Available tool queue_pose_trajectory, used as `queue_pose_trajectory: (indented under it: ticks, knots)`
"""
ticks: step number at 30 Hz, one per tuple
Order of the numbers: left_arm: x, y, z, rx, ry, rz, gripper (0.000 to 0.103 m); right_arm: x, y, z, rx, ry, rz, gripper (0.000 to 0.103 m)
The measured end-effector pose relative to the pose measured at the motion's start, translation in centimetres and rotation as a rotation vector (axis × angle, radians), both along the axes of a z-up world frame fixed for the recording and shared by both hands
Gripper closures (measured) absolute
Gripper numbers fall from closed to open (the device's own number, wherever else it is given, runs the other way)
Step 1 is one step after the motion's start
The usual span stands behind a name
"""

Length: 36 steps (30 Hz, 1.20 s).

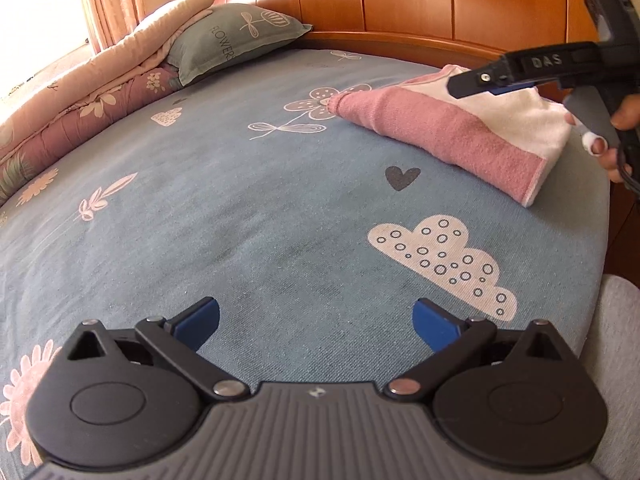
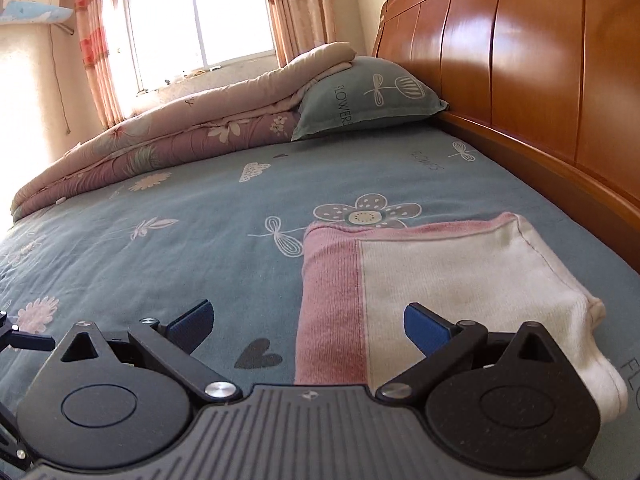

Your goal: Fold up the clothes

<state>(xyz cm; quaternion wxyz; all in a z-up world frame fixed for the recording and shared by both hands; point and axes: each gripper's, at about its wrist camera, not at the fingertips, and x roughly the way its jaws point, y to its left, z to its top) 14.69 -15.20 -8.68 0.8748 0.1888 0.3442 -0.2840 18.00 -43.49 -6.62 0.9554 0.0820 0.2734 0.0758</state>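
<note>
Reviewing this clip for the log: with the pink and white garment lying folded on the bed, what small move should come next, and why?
Probably draw the right gripper back and away. The pink and white garment already lies as a compact folded bundle on the bedsheet; both grippers are open and hold nothing, and the left gripper sits over bare sheet. No other loose clothing shows.

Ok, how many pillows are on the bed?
1: the pillow lies by the headboard, tucked under the folded quilt. Another may be hidden beneath the quilt.
</note>
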Motion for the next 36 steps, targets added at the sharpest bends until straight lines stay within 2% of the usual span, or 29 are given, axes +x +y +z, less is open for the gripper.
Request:
queue_pose_trajectory:
  ticks: [2, 5, 8, 10, 14, 16, 18, 22, 27, 32, 36]
  knots:
    - [0.2, 0.5, -0.3, -0.001, 0.015, 0.002, 0.001, 1.9, 0.1, -1.5, 0.046, 0.066, 0.012, 0.0]
    - [0.8, 1.3, -1.0, 0.003, 0.04, 0.015, 0.001, 2.5, 0.5, -3.5, 0.015, 0.093, -0.013, 0.0]
    - [1.5, 1.9, -1.7, -0.011, 0.062, 0.037, 0.001, 2.4, 0.5, -3.5, 0.025, 0.103, -0.057, 0.0]
    - [1.7, 2.2, -1.8, -0.032, 0.068, 0.042, 0.001, 2.9, 0.7, -2.4, 0.037, 0.112, -0.066, 0.0]
    - [1.9, 2.4, -2.2, -0.057, 0.079, 0.04, 0.001, 4.9, 0.9, -0.3, 0.042, 0.022, -0.039, 0.0]
    - [2.3, 2.9, -2.7, -0.074, 0.105, 0.052, 0.001, 7.1, 0.9, -0.7, 0.05, 0.062, -0.03, 0.0]
    - [2.7, 3.4, -3.2, -0.099, 0.136, 0.07, 0.001, 9.3, 0.9, -2.3, 0.056, 0.159, -0.036, 0.0]
    - [3.3, 4.1, -3.6, -0.135, 0.17, 0.081, 0.001, 8.9, 1.6, -3.1, 0.011, 0.121, -0.045, 0.0]
    - [3.4, 3.8, -3.7, -0.113, 0.163, 0.057, 0.001, 9.1, 1.8, -2.4, -0.01, 0.137, -0.036, 0.0]
    - [3.7, 4.3, -3.7, -0.146, 0.178, 0.049, 0.001, 10.6, 1.6, -0.2, 0.066, 0.096, -0.014, 0.0]
    - [3.6, 3.9, -3.7, -0.118, 0.17, 0.033, 0.001, 12.5, 2.2, -1.9, 0.023, 0.166, -0.022, 0.0]
